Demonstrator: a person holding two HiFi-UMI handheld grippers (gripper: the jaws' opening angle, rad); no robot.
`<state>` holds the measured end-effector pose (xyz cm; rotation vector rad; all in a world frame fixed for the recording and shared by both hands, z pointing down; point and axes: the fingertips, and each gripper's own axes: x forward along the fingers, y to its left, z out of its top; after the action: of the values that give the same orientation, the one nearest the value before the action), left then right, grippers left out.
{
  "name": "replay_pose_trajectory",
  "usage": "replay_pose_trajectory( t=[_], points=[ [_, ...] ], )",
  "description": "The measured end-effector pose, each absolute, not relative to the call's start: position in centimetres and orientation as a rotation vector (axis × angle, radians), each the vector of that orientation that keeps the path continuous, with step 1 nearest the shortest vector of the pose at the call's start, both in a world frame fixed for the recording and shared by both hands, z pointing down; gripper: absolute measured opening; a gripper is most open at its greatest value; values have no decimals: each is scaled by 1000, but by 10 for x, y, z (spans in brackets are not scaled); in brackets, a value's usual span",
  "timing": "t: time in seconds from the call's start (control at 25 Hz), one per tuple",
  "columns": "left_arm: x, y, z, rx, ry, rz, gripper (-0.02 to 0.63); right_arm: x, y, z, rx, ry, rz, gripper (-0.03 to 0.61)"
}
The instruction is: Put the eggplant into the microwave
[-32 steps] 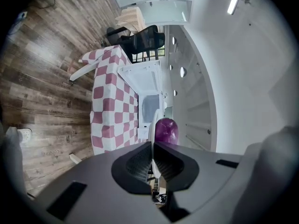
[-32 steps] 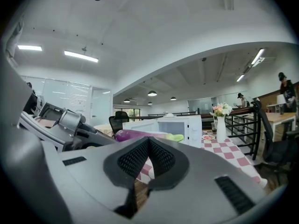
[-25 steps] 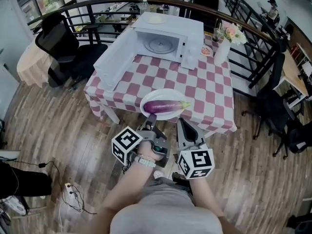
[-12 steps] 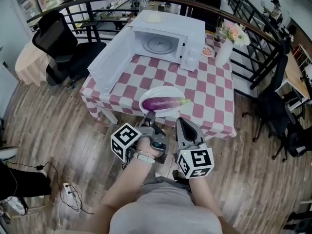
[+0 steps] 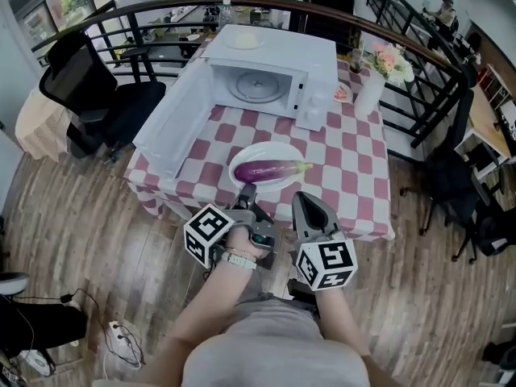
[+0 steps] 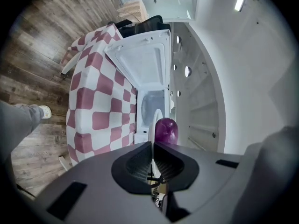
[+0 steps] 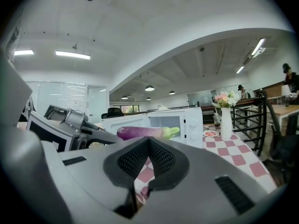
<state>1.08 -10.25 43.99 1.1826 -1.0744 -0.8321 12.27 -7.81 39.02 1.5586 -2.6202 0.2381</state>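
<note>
The person has stepped closer, so the left gripper and right gripper, jaws squeezed together and empty, are now near the eggplant, which lies on its plate before the open microwave.

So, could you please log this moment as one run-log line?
eggplant: on plate, untouched | microwave: open | left gripper: shut, empty | right gripper: shut, empty

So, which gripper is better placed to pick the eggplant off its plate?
Probably the left gripper: its shut jaws sit nearest the plate, aimed at the thick end of the eggplant. The right gripper faces the stem.
</note>
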Motion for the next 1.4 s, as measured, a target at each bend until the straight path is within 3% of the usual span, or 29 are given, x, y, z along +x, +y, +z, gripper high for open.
replay_pose_trajectory(
  t=[1.4],
  points=[
    [-49,-384,505,1200,-1083,-752,14,58,-312,435,1573,-2505,272,25]
  ],
)
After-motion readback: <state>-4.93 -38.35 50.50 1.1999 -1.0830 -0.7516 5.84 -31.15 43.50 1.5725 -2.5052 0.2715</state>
